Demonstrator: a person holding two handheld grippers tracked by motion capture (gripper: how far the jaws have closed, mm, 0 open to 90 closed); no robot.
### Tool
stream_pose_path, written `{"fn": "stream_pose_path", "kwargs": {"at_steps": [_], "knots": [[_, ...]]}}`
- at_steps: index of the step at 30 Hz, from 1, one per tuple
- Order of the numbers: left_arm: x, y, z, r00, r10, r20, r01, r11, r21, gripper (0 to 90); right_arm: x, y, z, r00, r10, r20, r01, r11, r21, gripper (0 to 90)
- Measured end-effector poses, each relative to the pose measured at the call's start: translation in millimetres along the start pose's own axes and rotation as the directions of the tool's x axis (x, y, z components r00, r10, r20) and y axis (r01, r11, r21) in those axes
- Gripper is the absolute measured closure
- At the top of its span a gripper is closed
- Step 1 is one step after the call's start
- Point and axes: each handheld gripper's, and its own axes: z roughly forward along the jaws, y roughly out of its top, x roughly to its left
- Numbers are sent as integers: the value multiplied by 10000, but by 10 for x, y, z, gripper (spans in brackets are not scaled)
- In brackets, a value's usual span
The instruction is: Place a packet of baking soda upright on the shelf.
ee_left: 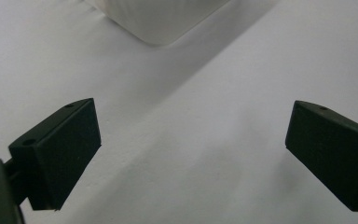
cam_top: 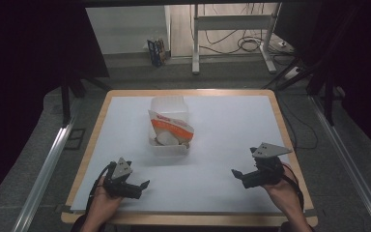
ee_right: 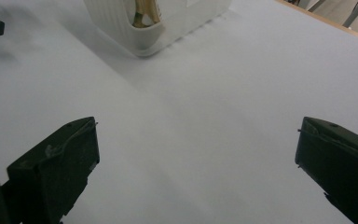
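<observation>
Packet [cam_top: 171, 126] print in tub [cam_top: 169, 147] unreadable; left claw [cam_top: 143, 184] and right claw [cam_top: 235, 173] wide open, empty.

Brightly lit white table [cam_top: 232, 125], dark surroundings, soft shadows, claw views perhaps slightly blurred

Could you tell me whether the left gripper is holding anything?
No, the left gripper has its jaws wide apart over the bare white table, with nothing between them.
</observation>
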Motion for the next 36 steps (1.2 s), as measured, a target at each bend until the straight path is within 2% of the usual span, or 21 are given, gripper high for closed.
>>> {"fn": "stream_pose_path", "kwargs": {"at_steps": [8, 19, 28, 36], "knots": [[-2, 0, 2, 10000, 3, -11, -3, 10000, 10, 32, -12, -102, -89, 9997, 197, 134, -195, 9998, -96, 0], [-5, 1, 7, 10000, 48, -20, -48, 10000, 54, 32, -15, -244, -227, 9979, 321, 558, -314, 9994, -145, 0], [-8, 2, 8, 10000, 70, -23, -70, 9999, 78, 32, -50, -378, -288, 9939, 425, 1021, -430, 9991, 25, 0], [-9, 2, 7, 10000, 63, -24, -63, 10000, 77, 32, -108, -506, -312, 9896, 791, 1205, -806, 9967, 83, 0]]}}
